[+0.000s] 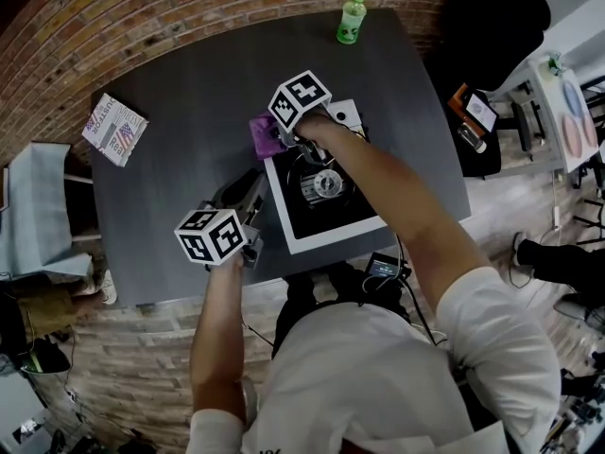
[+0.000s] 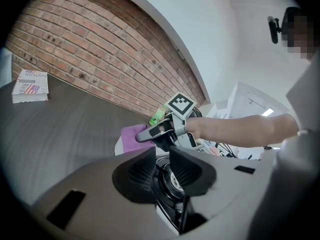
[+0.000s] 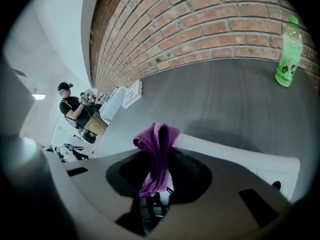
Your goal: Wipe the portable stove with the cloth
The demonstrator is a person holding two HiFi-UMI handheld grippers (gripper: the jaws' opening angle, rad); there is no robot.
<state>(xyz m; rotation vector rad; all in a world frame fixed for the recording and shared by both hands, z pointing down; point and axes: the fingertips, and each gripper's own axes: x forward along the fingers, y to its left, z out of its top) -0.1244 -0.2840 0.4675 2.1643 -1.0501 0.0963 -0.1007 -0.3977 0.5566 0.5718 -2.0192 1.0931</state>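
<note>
The portable stove [image 1: 352, 212] sat on the dark table [image 1: 189, 102], toward the 5 o'clock part of the tabletop near the person's body. Its round burner [image 1: 326, 185] was uncovered.

The right gripper [image 1: 282, 140] was positioned at the stove's 10 o'clock corner. Its jaws were pressed on the purple cloth [image 3: 156, 154], and a fold of it stood up above them. From the head view, the cloth [image 1: 262, 132] lay just off that corner; contact with the stove could not be confirmed.

The left gripper [image 1: 251, 189] was at the stove's 9 o'clock side, just beside its white edge. In the left gripper view, its jaws stood slightly apart with nothing between them, and the burner [image 2: 172, 180] showed through the gap.

A green bottle [image 1: 351, 19] stood upright at the table's 12 o'clock edge. A printed booklet [image 1: 114, 129] lay flat near the 10 o'clock corner, well apart from the stove.
</note>
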